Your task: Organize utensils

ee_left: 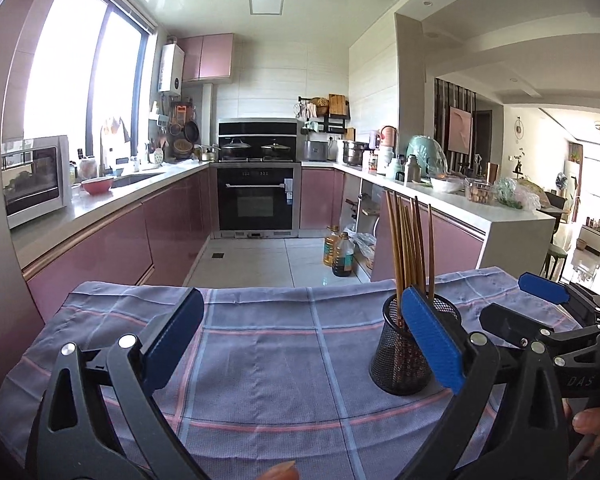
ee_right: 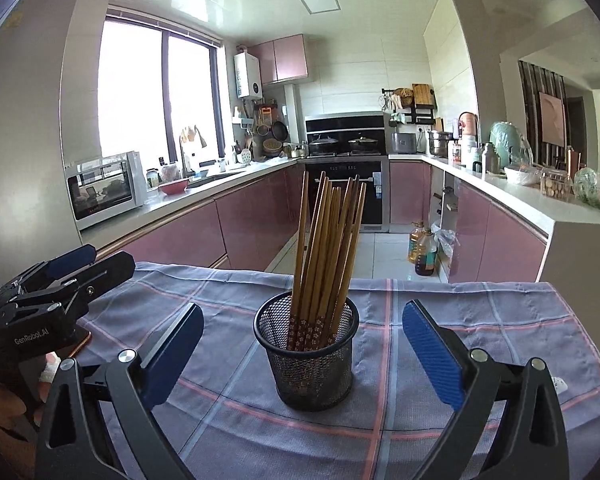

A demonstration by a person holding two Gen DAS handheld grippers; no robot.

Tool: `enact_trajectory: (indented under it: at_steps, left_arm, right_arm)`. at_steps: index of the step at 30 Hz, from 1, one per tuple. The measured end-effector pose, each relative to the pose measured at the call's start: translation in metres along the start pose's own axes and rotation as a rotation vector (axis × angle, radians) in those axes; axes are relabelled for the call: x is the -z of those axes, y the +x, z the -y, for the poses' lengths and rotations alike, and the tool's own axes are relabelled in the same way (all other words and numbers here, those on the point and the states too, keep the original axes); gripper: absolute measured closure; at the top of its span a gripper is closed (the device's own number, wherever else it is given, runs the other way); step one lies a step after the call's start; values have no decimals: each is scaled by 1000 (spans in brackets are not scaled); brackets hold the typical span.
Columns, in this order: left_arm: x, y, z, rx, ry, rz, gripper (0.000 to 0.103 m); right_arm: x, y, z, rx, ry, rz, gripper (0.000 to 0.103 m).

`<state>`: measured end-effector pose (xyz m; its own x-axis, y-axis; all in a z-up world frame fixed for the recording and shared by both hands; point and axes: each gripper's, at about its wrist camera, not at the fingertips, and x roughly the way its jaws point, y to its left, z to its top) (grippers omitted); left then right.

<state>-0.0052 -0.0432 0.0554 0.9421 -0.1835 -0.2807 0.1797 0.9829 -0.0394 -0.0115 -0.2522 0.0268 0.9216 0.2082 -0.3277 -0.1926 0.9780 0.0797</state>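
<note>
Your right gripper [ee_right: 303,346] has its blue-padded fingers [ee_right: 430,354] spread wide and empty, the black wire-mesh cup [ee_right: 307,364] of brown wooden chopsticks [ee_right: 327,248] standing upright between them, untouched. Your left gripper [ee_left: 300,338] is equally agape, holding nothing, cup just behind its right finger. Both hover low and level over the blue-grey checked cloth [ee_right: 452,312]; pink kitchen cabinets [ee_right: 256,216] lie beyond.

In the left wrist view, the left gripper's right finger pad [ee_left: 432,340] covers part of the mesh holder [ee_left: 396,364] and the lower chopsticks [ee_left: 406,248]. At three o'clock the right gripper [ee_left: 540,300] is cut by the frame edge. In the right wrist view, at nine o'clock, the left gripper [ee_right: 72,264] hides an orange-edged object [ee_right: 85,338], too covered to identify.
</note>
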Motion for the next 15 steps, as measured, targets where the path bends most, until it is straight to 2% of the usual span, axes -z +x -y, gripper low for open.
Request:
enact_trajectory:
  at_steps: [6,15]
  left_arm:
    - [3,-17,-3,-31,-29,14,6]
    - [5,-27,-2,-53,-39,30,6]
  right_arm:
    - [3,-21,-13,29,-25,78,7]
    - [8,-33,-23,78,-46,141,7]
